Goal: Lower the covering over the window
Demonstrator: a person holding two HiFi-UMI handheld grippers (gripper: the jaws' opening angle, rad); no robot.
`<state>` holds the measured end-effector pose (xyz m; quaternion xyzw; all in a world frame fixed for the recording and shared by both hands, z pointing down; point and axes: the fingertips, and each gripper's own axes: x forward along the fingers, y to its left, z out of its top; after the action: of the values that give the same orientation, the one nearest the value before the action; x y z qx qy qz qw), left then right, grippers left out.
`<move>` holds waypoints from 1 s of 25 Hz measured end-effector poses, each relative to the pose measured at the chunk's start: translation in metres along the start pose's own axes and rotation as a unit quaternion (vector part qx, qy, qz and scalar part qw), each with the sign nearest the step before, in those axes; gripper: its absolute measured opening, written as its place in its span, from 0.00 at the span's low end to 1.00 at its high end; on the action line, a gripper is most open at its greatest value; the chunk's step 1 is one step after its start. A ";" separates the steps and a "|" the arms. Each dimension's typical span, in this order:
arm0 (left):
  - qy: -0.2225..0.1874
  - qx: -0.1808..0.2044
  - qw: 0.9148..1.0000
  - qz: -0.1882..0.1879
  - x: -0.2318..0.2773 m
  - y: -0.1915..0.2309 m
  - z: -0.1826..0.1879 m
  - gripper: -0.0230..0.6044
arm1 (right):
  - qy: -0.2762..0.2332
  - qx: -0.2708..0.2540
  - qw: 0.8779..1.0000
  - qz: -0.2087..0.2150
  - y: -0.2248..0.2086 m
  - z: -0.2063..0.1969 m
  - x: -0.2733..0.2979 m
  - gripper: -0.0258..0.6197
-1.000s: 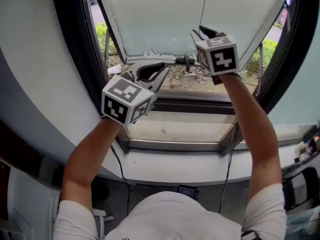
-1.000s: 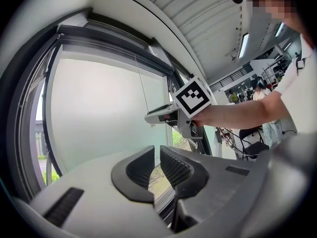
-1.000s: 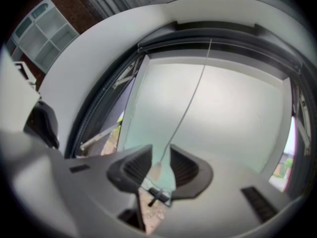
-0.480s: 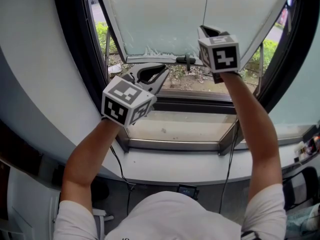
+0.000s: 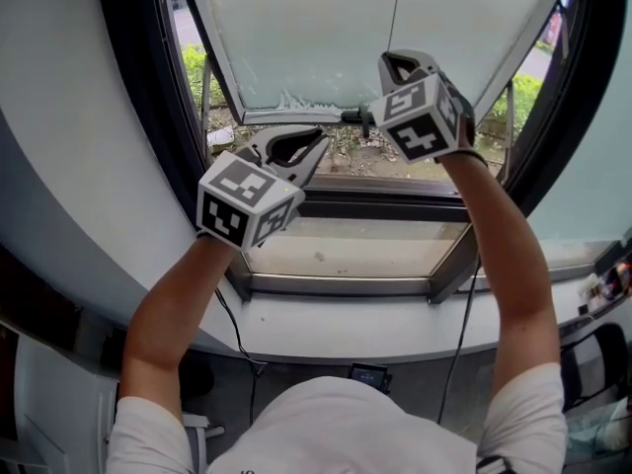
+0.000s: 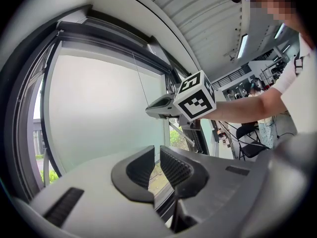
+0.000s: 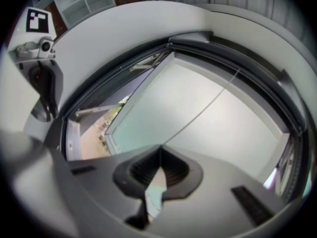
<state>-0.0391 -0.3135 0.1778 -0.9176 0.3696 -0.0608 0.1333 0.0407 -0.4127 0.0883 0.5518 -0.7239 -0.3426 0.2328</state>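
Observation:
A pale roller blind (image 5: 316, 28) covers the upper part of the window, and its bottom bar (image 5: 296, 114) hangs above the sill. A thin pull cord (image 5: 396, 13) runs down the blind to my right gripper (image 5: 393, 60). In the right gripper view the cord (image 7: 208, 105) ends between the jaws of the right gripper (image 7: 159, 150), which have just been closing and are shut on it. My left gripper (image 5: 318, 141) hovers lower left in front of the glass. Its jaws are shut, with nothing in the left gripper (image 6: 157, 155).
The dark window frame (image 5: 148, 87) curves round both sides, with a black handle (image 5: 361, 118) near the blind's bottom bar. A sill (image 5: 346, 250) lies below the glass. Cables (image 5: 459, 324) hang under the ledge. Greenery (image 5: 202, 67) shows outside.
The right gripper's jaws have closed on the pull cord, and it has rolled so its marker cube faces differently. The left gripper has stayed in place.

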 end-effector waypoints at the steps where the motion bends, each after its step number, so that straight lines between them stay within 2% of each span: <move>1: 0.000 -0.001 1.000 -0.001 0.000 -0.001 -0.001 0.09 | 0.004 -0.007 1.000 0.005 0.001 0.000 -0.001 0.07; 4: 0.002 -0.003 1.000 -0.003 0.001 -0.002 -0.003 0.09 | 0.021 -0.026 0.999 0.019 0.003 -0.002 -0.001 0.07; 7: 0.001 -0.006 1.000 -0.004 0.002 -0.003 -0.005 0.09 | 0.040 -0.067 0.997 0.026 0.007 -0.007 -0.001 0.07; 12: 0.003 -0.008 1.000 -0.007 0.005 -0.005 -0.008 0.09 | 0.065 -0.112 0.991 0.024 0.014 -0.020 -0.003 0.07; 17: 0.004 -0.010 1.000 -0.010 0.006 -0.006 -0.010 0.09 | 0.076 -0.124 0.989 0.036 0.023 -0.028 -0.004 0.07; 25: 0.007 -0.010 1.000 0.001 0.003 0.001 -0.012 0.09 | 0.103 -0.141 0.982 0.068 0.052 -0.062 -0.005 0.07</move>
<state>-0.0402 -0.3187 0.1895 -0.9181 0.3720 -0.0636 0.1210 0.0538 -0.4145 0.1682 0.4958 -0.6762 -0.3655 0.4041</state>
